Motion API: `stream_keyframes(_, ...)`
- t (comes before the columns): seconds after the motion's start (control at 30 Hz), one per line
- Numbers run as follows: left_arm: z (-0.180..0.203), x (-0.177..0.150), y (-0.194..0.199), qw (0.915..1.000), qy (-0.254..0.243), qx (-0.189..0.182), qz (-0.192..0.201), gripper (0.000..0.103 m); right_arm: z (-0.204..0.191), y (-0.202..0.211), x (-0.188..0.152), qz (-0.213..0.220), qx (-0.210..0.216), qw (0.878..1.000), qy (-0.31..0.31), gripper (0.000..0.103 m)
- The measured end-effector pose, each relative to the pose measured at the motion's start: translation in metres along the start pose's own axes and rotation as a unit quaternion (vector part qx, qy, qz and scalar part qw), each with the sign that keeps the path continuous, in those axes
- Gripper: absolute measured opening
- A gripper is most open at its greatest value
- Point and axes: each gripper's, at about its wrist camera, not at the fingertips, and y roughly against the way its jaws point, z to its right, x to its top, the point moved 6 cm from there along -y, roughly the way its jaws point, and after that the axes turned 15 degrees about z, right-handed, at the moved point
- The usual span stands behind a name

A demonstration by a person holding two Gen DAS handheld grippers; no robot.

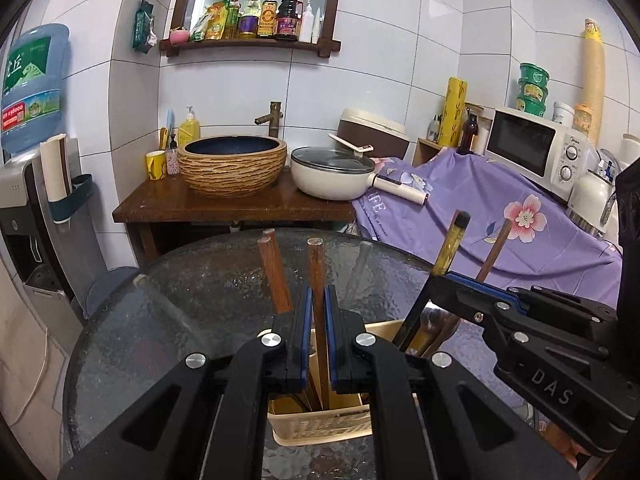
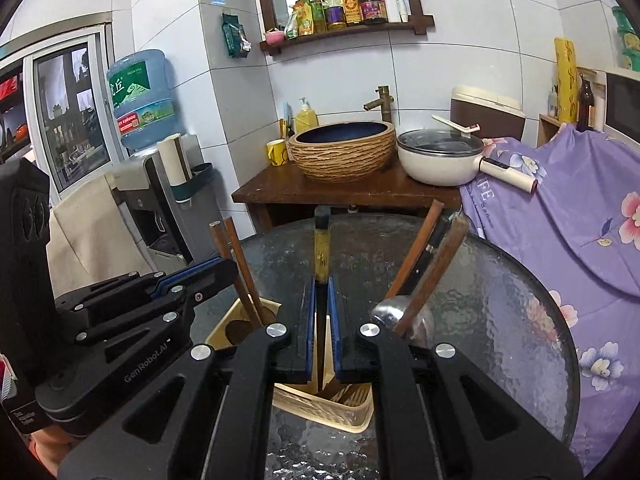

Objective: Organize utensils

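Observation:
A cream plastic utensil holder (image 1: 320, 424) stands on the round glass table (image 1: 200, 300); it also shows in the right wrist view (image 2: 320, 408). My left gripper (image 1: 319, 300) is shut on a brown wooden handle (image 1: 316, 264) that stands in the holder; a second wooden handle (image 1: 274, 272) leans to its left. My right gripper (image 2: 321, 296) is shut on a yellow and black handled utensil (image 2: 321, 252) that stands in the holder. Two wooden-handled utensils (image 2: 436, 264) and a metal ladle bowl (image 2: 390, 312) lean to its right. Each gripper shows in the other's view.
Behind the table stands a wooden counter (image 1: 232, 204) with a woven basin (image 1: 233, 164), a yellow cup (image 1: 156, 164) and a cream lidded pan (image 1: 332, 172). A purple flowered cloth (image 1: 500, 224) covers the right side, with a microwave (image 1: 532, 148). A water dispenser (image 1: 32, 184) stands left.

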Motion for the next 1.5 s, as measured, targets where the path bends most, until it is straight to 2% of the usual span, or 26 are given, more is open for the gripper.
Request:
stream_keyframes(0.07,0.000,0.000,0.002,1.0000,-0.004,0.000,0.006,0.007,0.002,-0.001,-0.004,0.000,-0.003,1.000,0.006,0.008)
stream_keyframes(0.13,0.000,0.002,0.005,0.9999,0.001,-0.006,0.014,0.013,-0.001,0.002,-0.006,0.007,-0.012,0.999,0.029,0.008)
stream_keyframes(0.17,-0.001,0.005,0.011,0.9997,0.002,-0.006,0.023,0.026,-0.002,0.006,-0.005,0.015,-0.014,0.999,0.036,0.009)
stream_keyframes(0.2,-0.002,0.007,0.018,0.9994,0.002,-0.003,0.034,0.045,-0.003,0.011,-0.004,0.022,-0.014,0.999,0.041,0.011)
stream_keyframes(0.23,-0.004,0.011,0.028,0.9987,0.003,0.002,0.051,0.055,-0.004,0.020,-0.002,0.034,-0.011,0.998,0.045,0.018)
stream_keyframes(0.27,-0.007,0.015,0.041,0.9973,0.006,0.006,0.072,0.068,-0.003,0.031,0.000,0.049,-0.013,0.998,0.046,0.035)
stream_keyframes(0.3,-0.009,0.017,0.051,0.9961,0.007,0.010,0.087,0.077,-0.003,0.044,0.001,0.068,-0.017,0.996,0.047,0.046)
stream_keyframes(0.33,-0.014,0.018,0.071,0.9936,0.006,0.016,0.111,0.081,-0.004,0.057,0.002,0.085,-0.019,0.995,0.048,0.062)
stream_keyframes(0.4,-0.019,0.016,0.099,0.9893,-0.004,0.026,0.144,0.098,-0.009,0.086,-0.005,0.108,-0.019,0.992,0.061,0.067)
stream_keyframes(0.43,-0.021,0.015,0.110,0.9873,-0.009,0.031,0.155,0.097,-0.012,0.097,-0.010,0.112,-0.018,0.991,0.065,0.073)
stream_keyframes(0.47,-0.023,0.011,0.123,0.9852,-0.017,0.038,0.166,0.097,-0.016,0.108,-0.017,0.115,-0.019,0.991,0.067,0.083)
stream_keyframes(0.5,-0.025,0.002,0.139,0.9835,-0.029,0.043,0.173,0.097,-0.020,0.119,-0.024,0.119,-0.020,0.990,0.069,0.087)
stream_keyframes(0.67,-0.032,-0.040,0.189,0.9844,-0.030,0.065,0.161,0.097,-0.043,0.182,-0.076,0.149,-0.033,0.984,0.092,0.097)
stream_keyframes(0.83,-0.027,-0.091,0.234,0.9878,-0.021,0.085,0.128,0.097,-0.060,0.234,-0.127,0.157,-0.056,0.980,0.106,0.097)
stream_keyframes(0.93,-0.015,-0.120,0.257,0.9913,-0.019,0.075,0.107,0.097,-0.066,0.265,-0.148,0.164,-0.063,0.979,0.108,0.097)
stream_keyframes(1.07,-0.010,-0.144,0.283,0.9910,-0.015,0.093,0.095,0.097,-0.069,0.297,-0.162,0.174,-0.078,0.976,0.108,0.097)
stream_keyframes(1.3,-0.016,-0.150,0.317,0.9849,-0.024,0.138,0.102,0.097,-0.073,0.338,-0.183,0.184,-0.080,0.977,0.067,0.097)
stream_keyframes(1.5,-0.005,-0.144,0.327,0.9794,-0.054,0.147,0.128,0.097,-0.077,0.352,-0.187,0.190,-0.092,0.974,0.082,0.097)
